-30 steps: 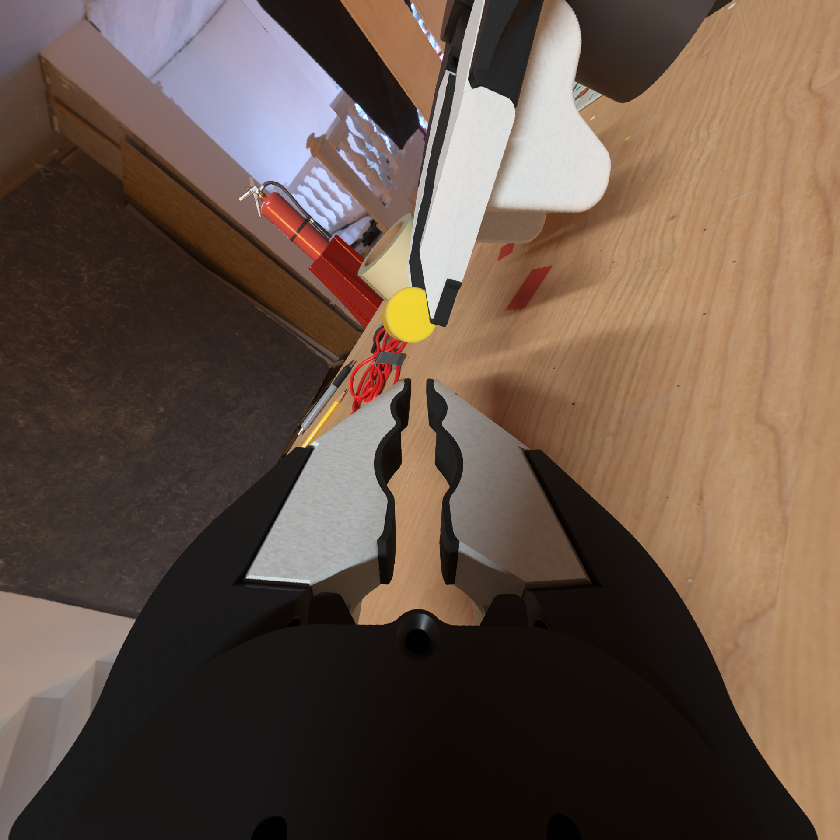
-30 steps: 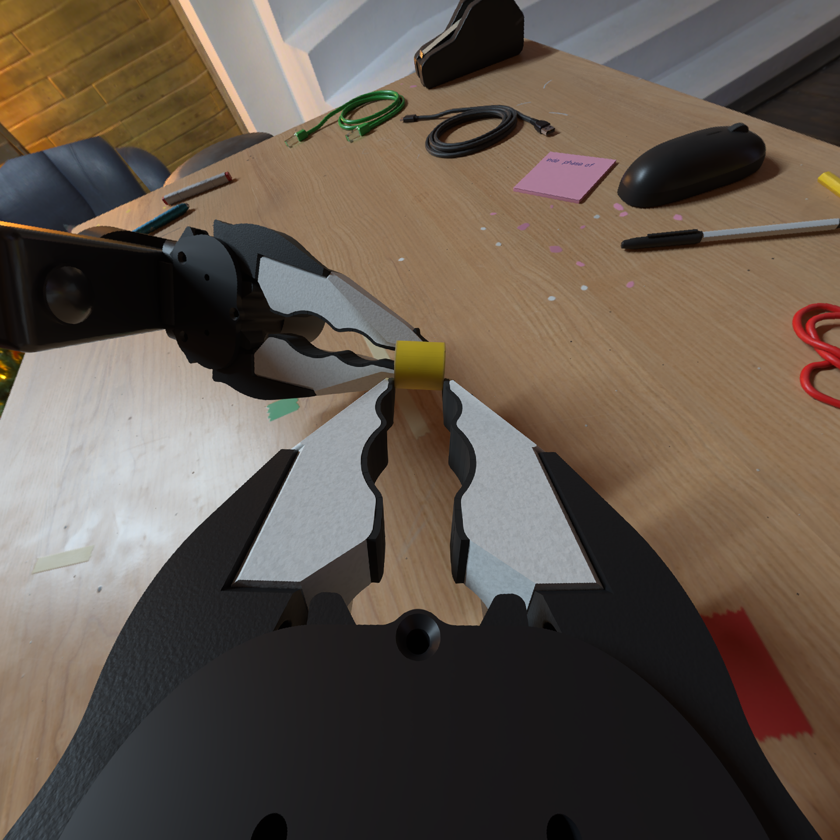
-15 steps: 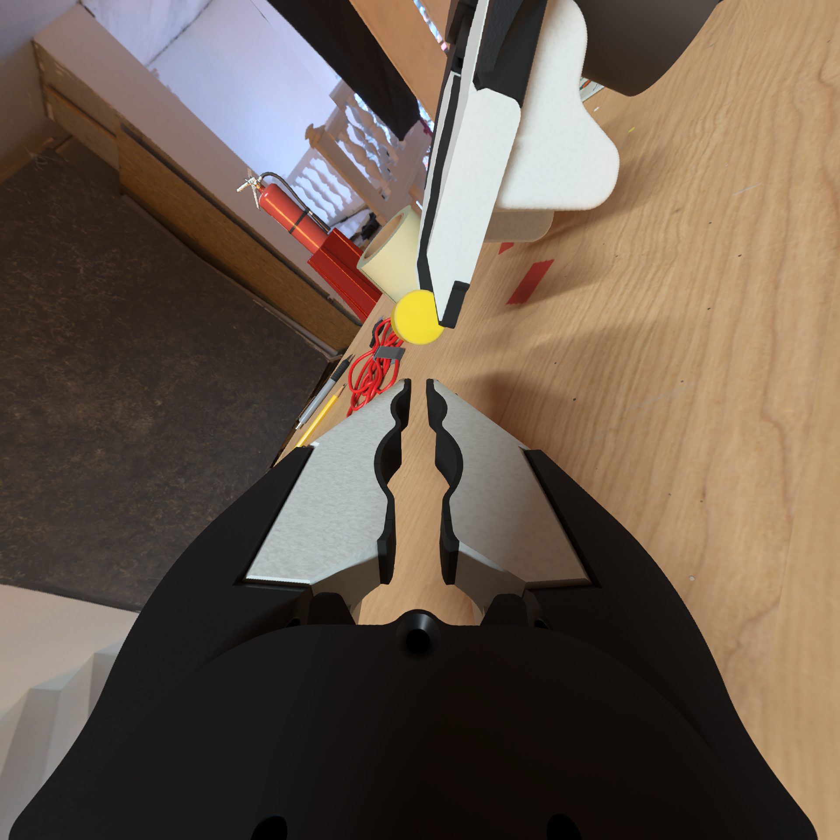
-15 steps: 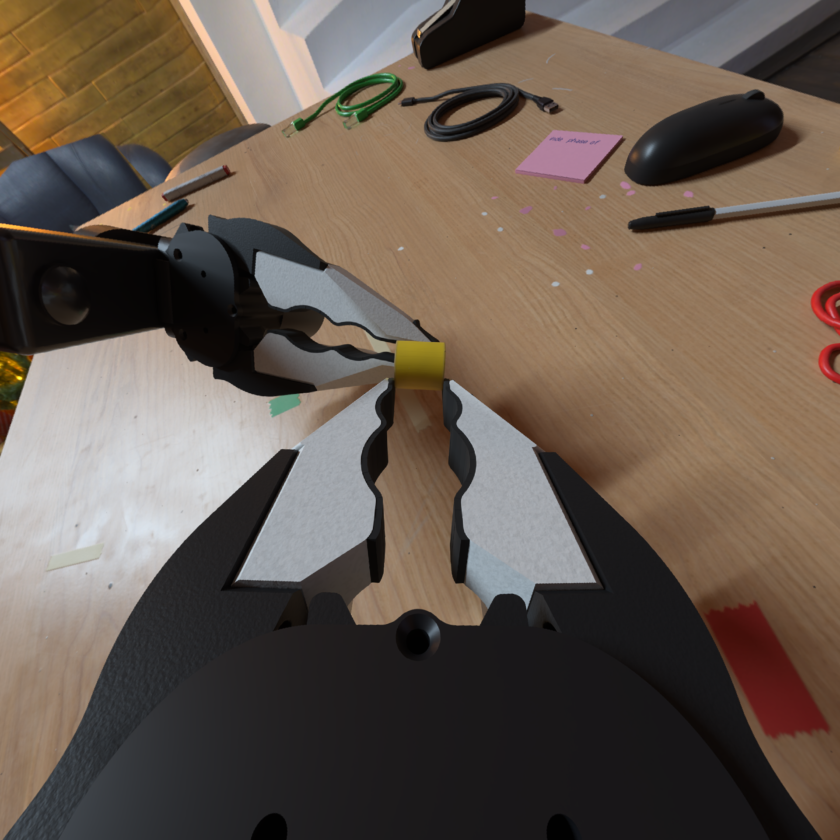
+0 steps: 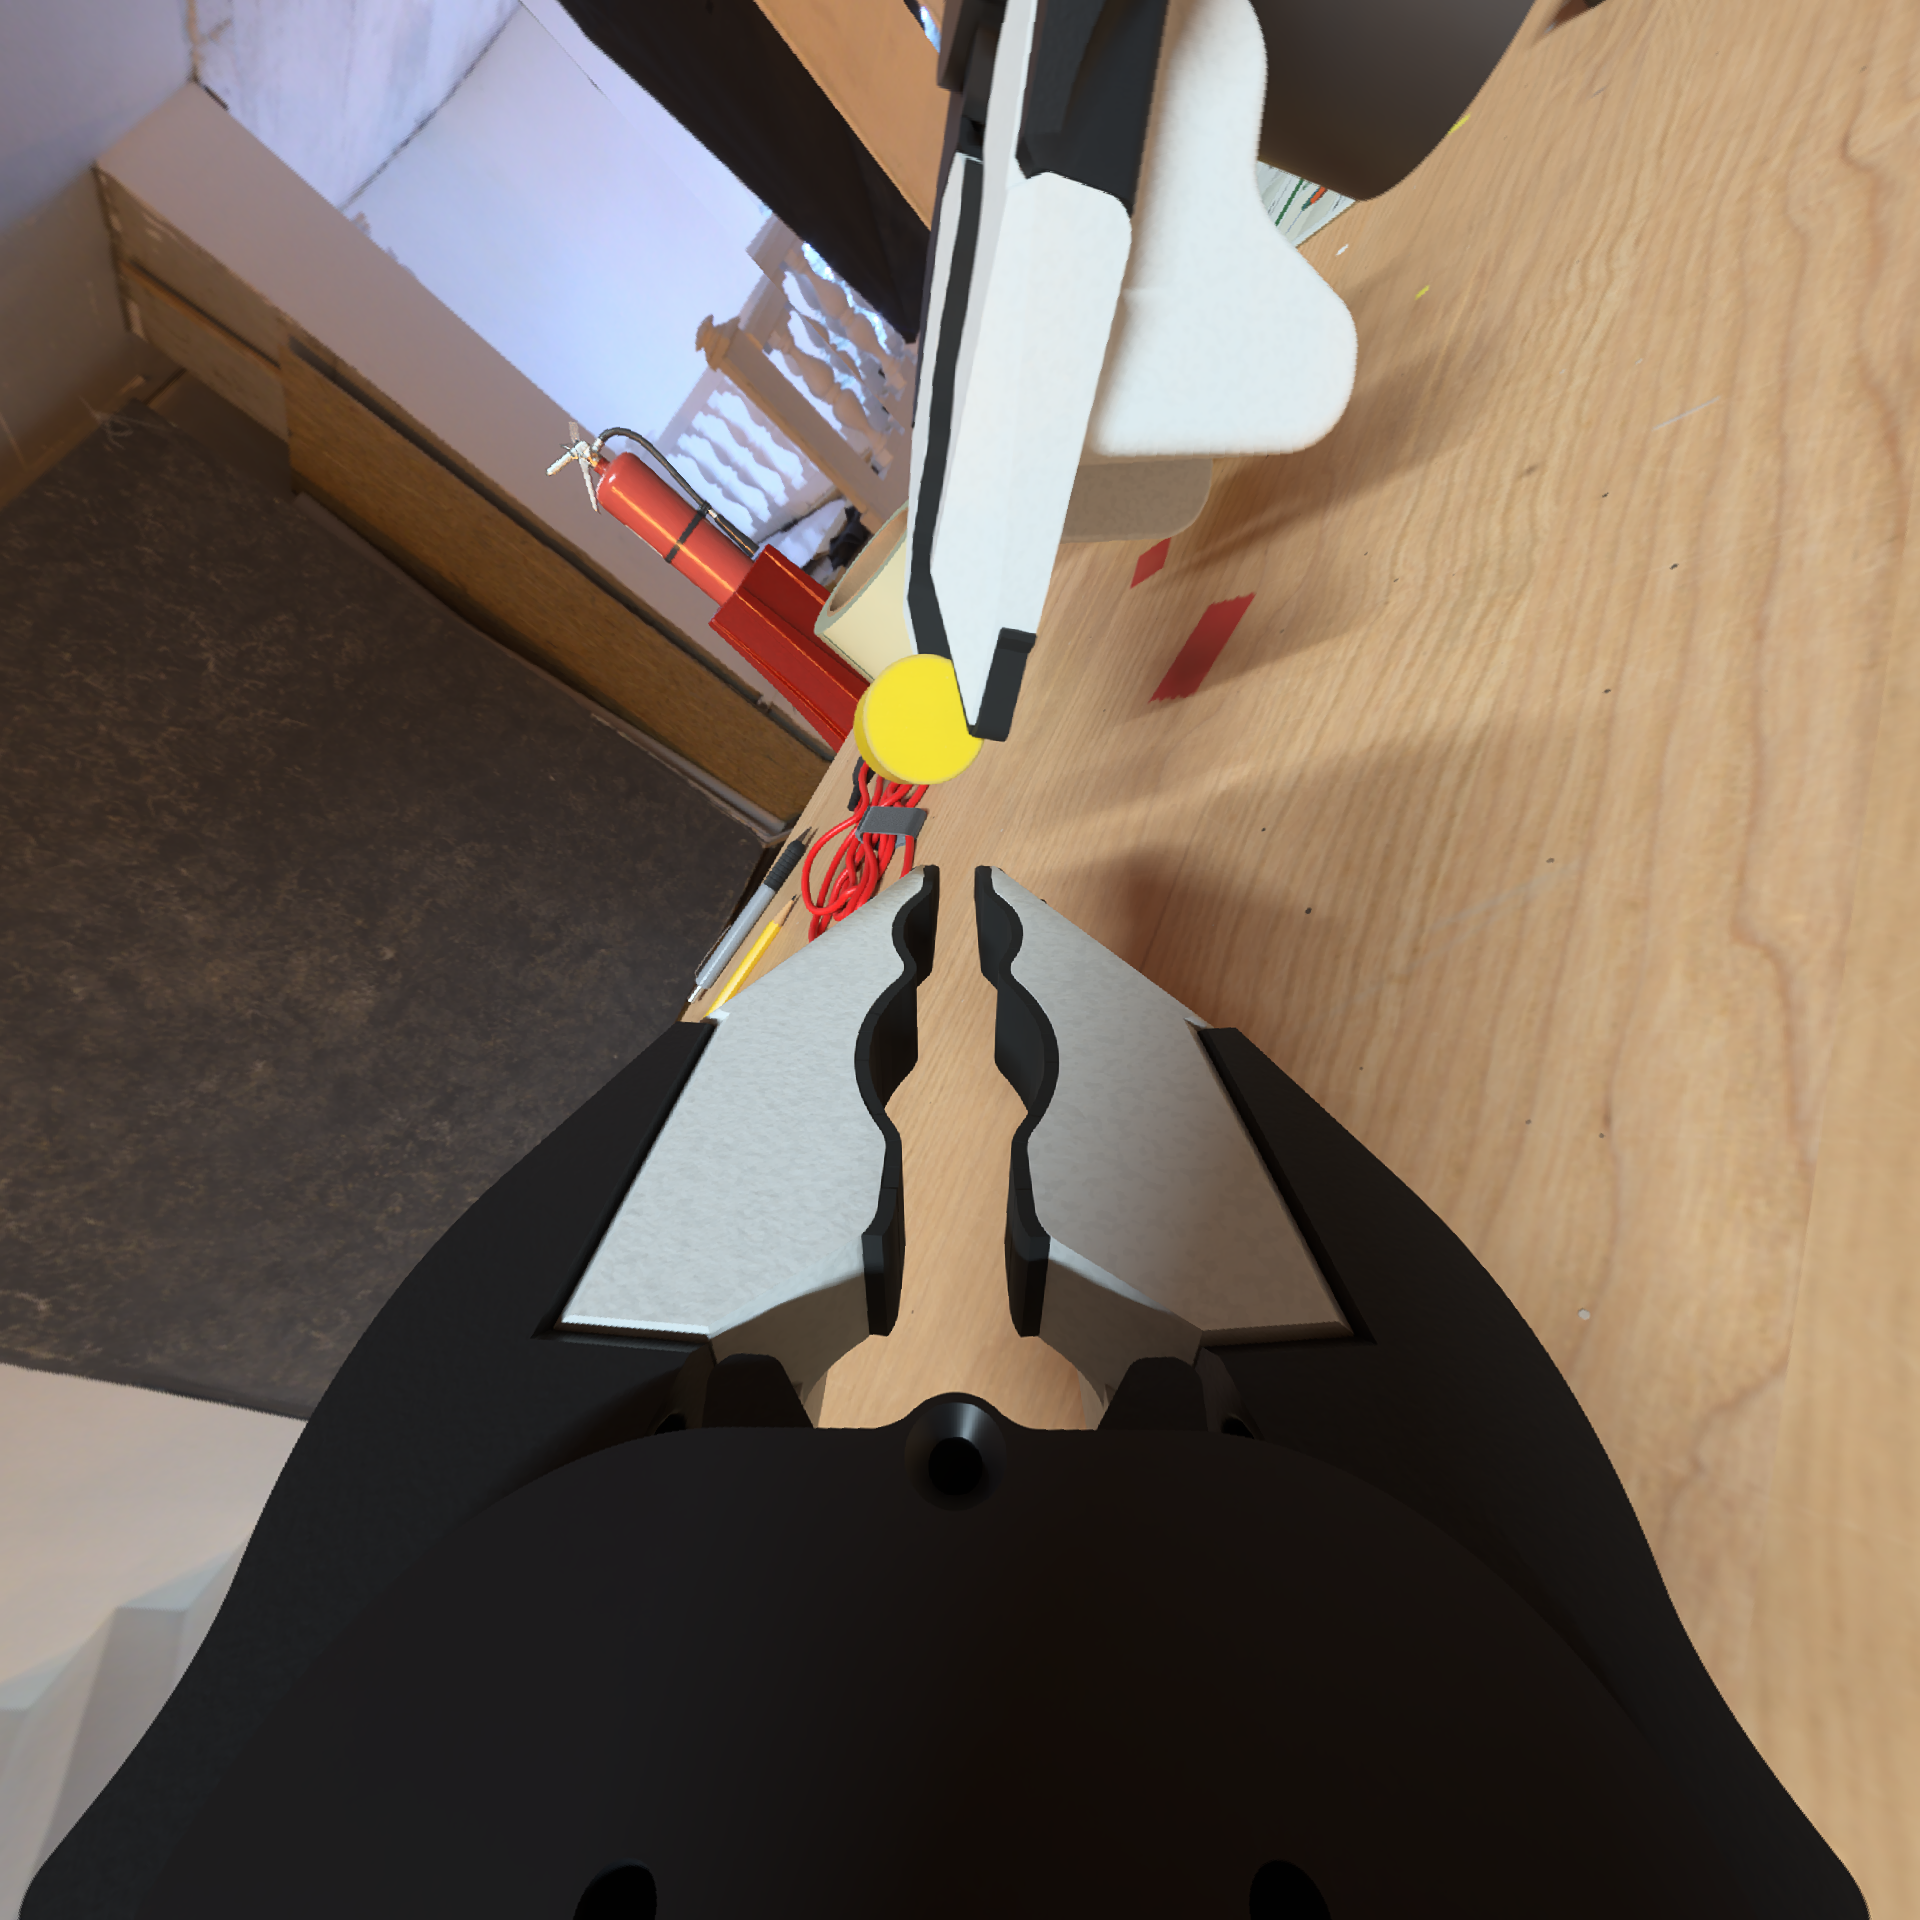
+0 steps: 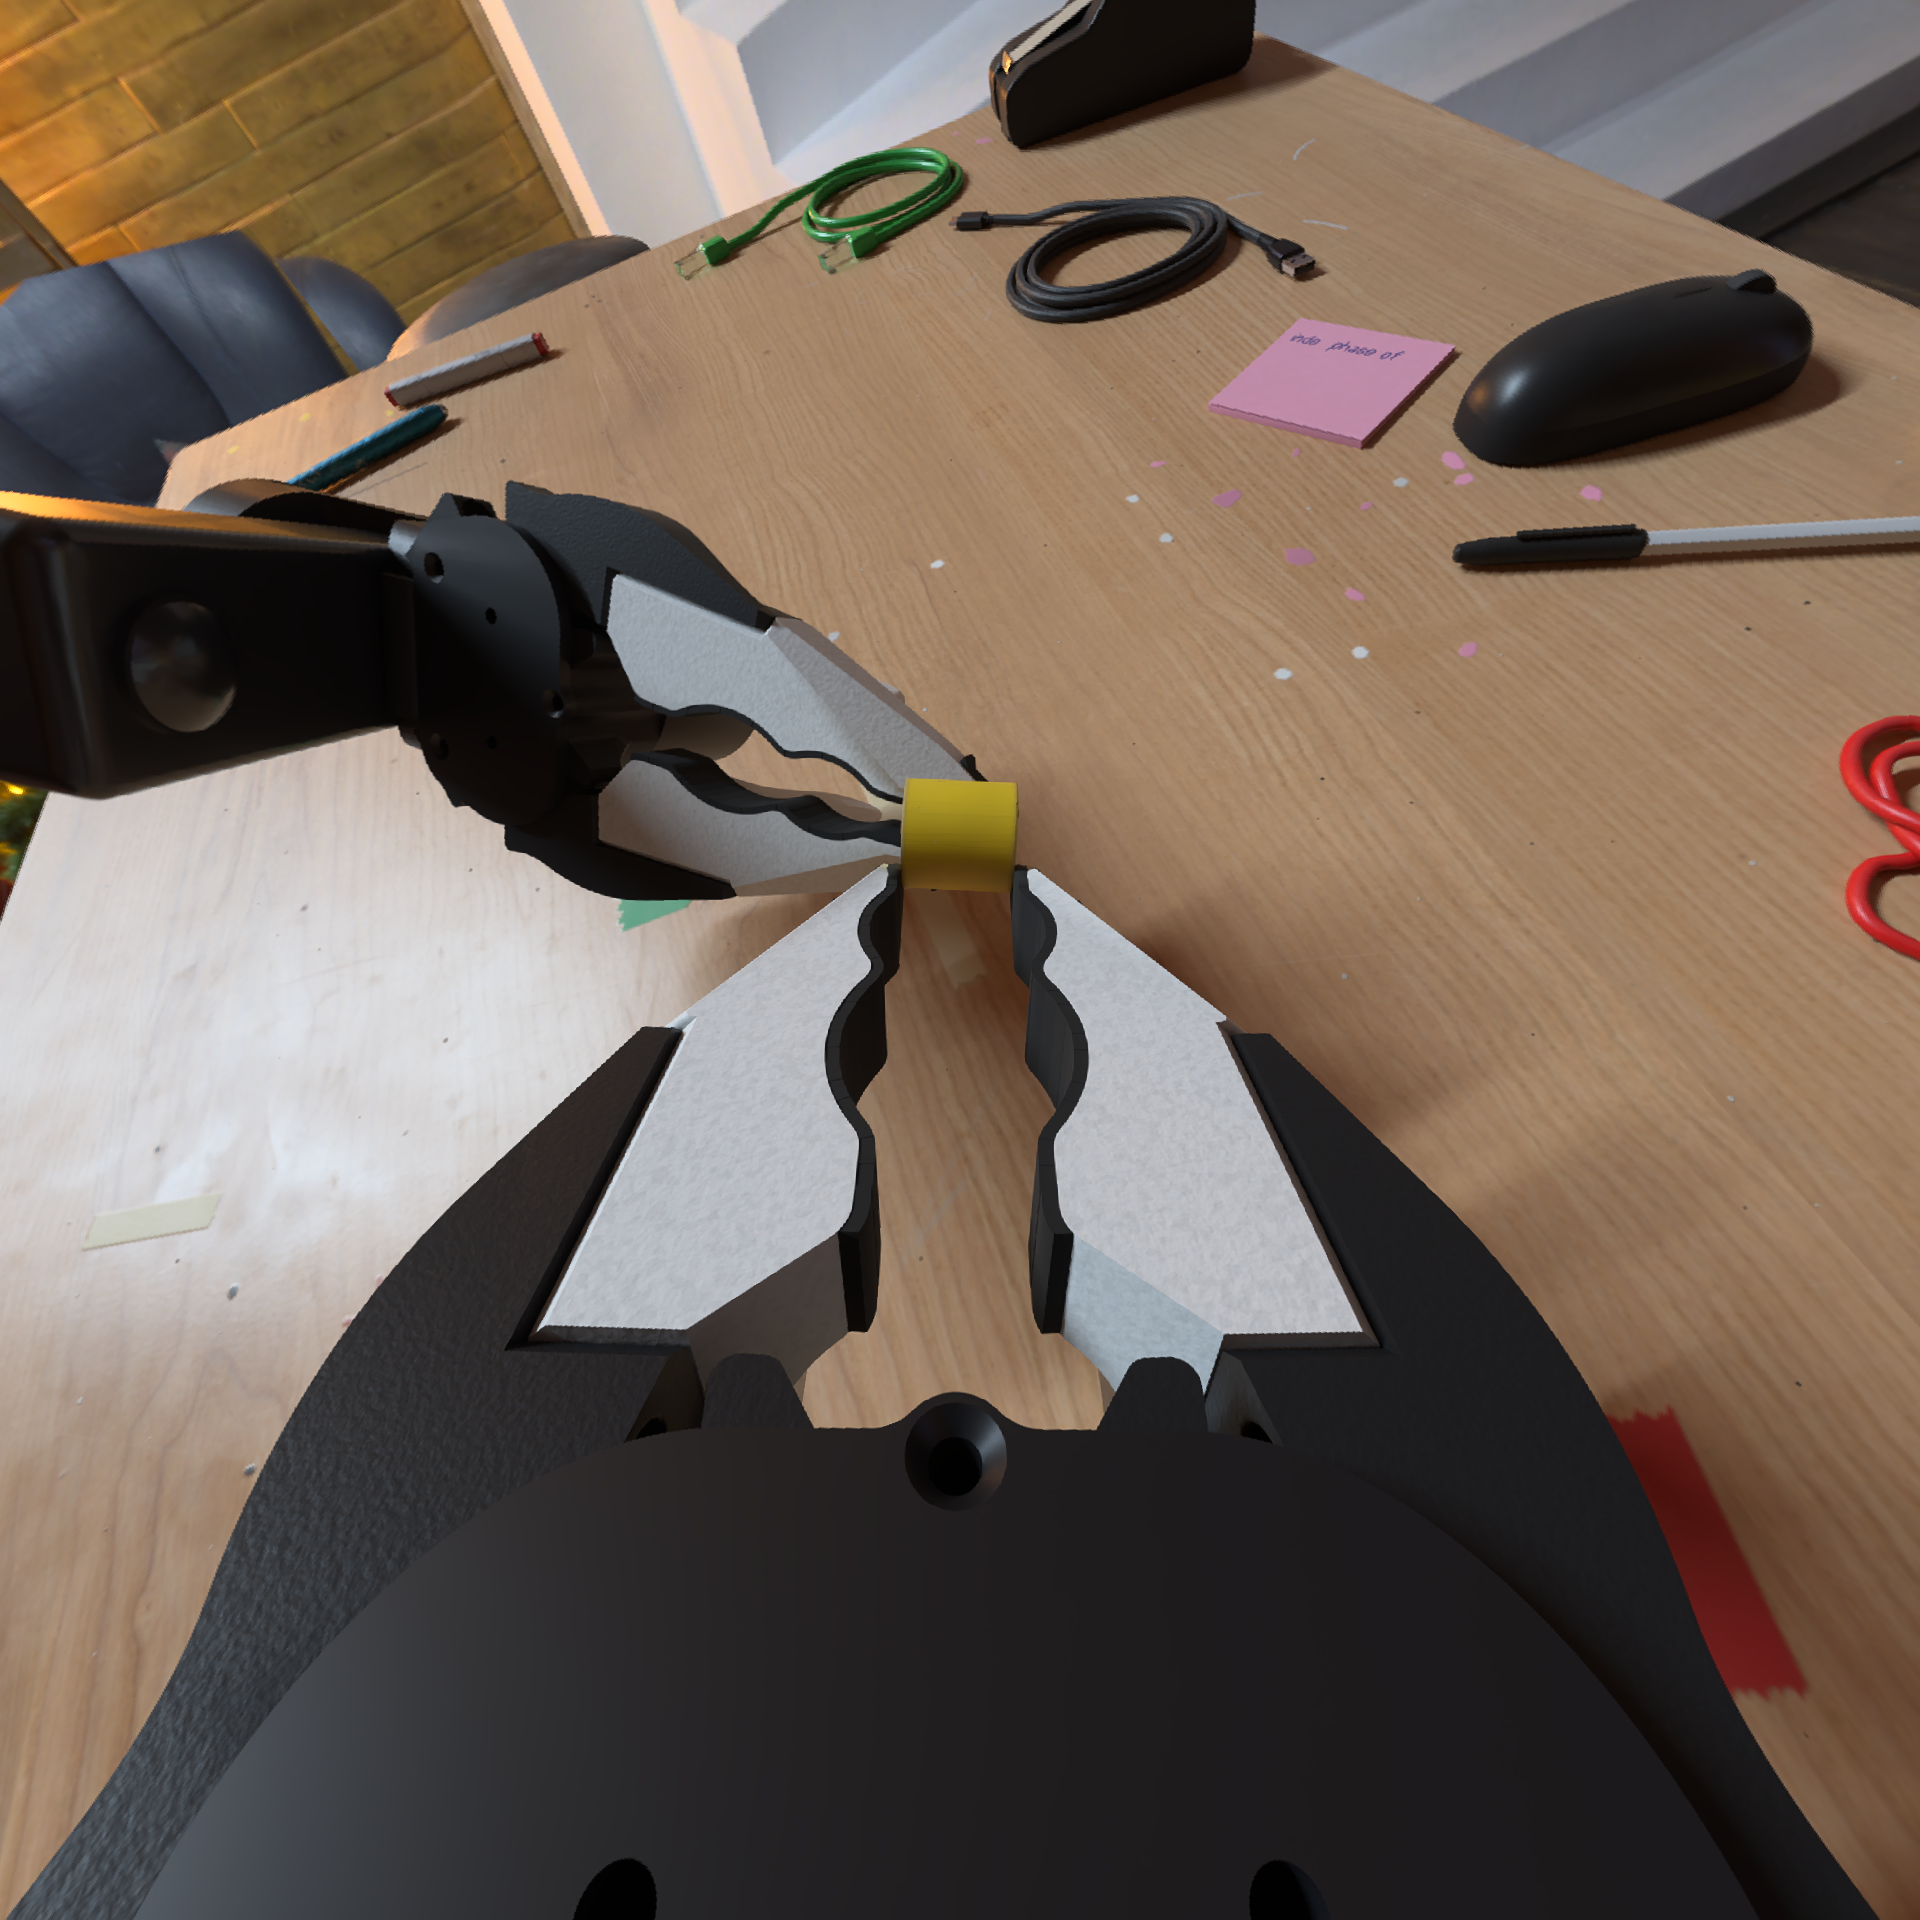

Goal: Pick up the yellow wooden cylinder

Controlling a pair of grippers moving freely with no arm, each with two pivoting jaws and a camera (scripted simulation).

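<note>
The right gripper (image 6: 954, 878) had risen slightly over the last second, its fingers still clenched on the short yellow wooden cylinder (image 6: 958, 849), now clear of the light wooden desk (image 6: 1351, 935). The left gripper (image 5: 956, 883), fingers nearly closed and empty, stayed just beside it, so the pickup looked nearly done.

Matt yellow cylinder (image 6: 958, 849) above grained wooden table (image 6: 1351, 831)

The cylinder (image 6: 958, 849) is short, plain yellow, lying with its axis level and its curved side facing the right wrist view, just above frame centre. In the left wrist view its round flat end (image 5: 914, 727) shows, above centre.
</note>
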